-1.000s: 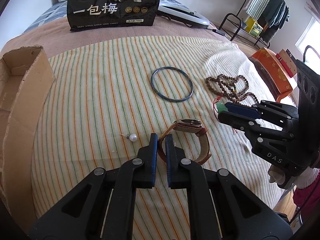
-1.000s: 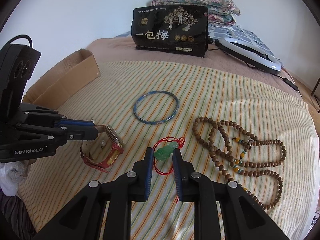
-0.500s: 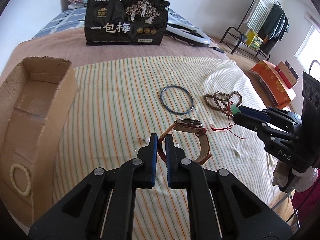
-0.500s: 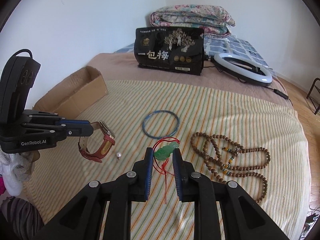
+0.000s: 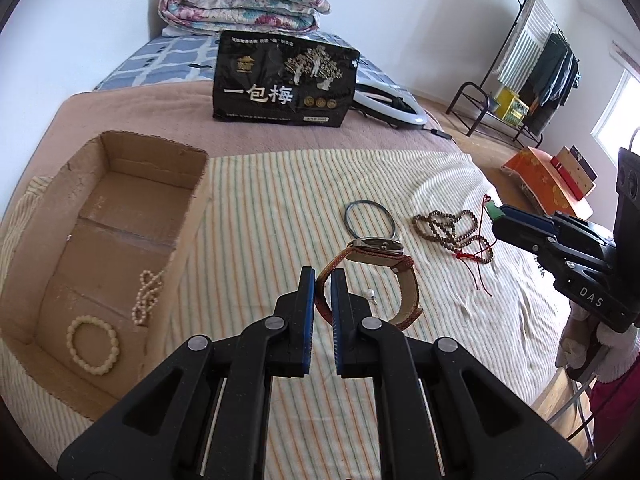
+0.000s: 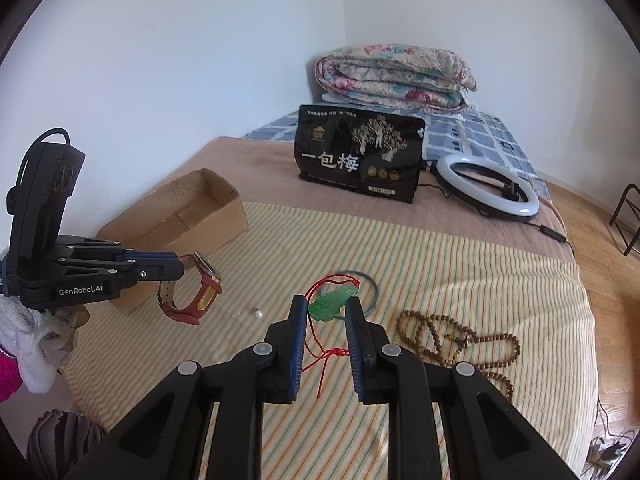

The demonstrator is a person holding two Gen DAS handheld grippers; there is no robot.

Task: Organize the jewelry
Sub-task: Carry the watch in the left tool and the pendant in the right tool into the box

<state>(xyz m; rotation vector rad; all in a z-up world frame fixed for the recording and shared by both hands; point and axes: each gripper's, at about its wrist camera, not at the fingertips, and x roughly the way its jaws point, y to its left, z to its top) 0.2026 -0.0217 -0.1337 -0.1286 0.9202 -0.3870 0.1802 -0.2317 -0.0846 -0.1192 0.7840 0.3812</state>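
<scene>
Red leather is all that the left gripper (image 5: 319, 280) has of the brown-dialled wristwatch with the red strap (image 5: 376, 249): its blue pads are clenched on one thin band, and the watch hangs off them in the air, above the striped cotton blanket (image 5: 280, 208) near its left edge. The heavy case sits far from the pinch, so a quick swing toward the box could twist the strap out of the jaws, I judge.

The right gripper (image 6: 327, 312) is closed on the green carved jade pendant (image 6: 330, 303), lifted clear of the blanket, its red knotted cord (image 6: 324, 356) trailing down between the fingers. That loose cord could snag a finger or drag over the small white pearl earring (image 6: 259, 313) lying on the blanket just left of it.

Farther on, the thin blue bangle (image 5: 370, 220) and the long brown wooden bead strand (image 5: 452, 229) lie toward the right edge. The open cardboard box (image 5: 192, 216) at the blanket's left edge already holds a cream bead bracelet (image 5: 93, 345) and a pale bead string (image 5: 147, 294); its raised wall could catch the dangling watch on a low approach.
</scene>
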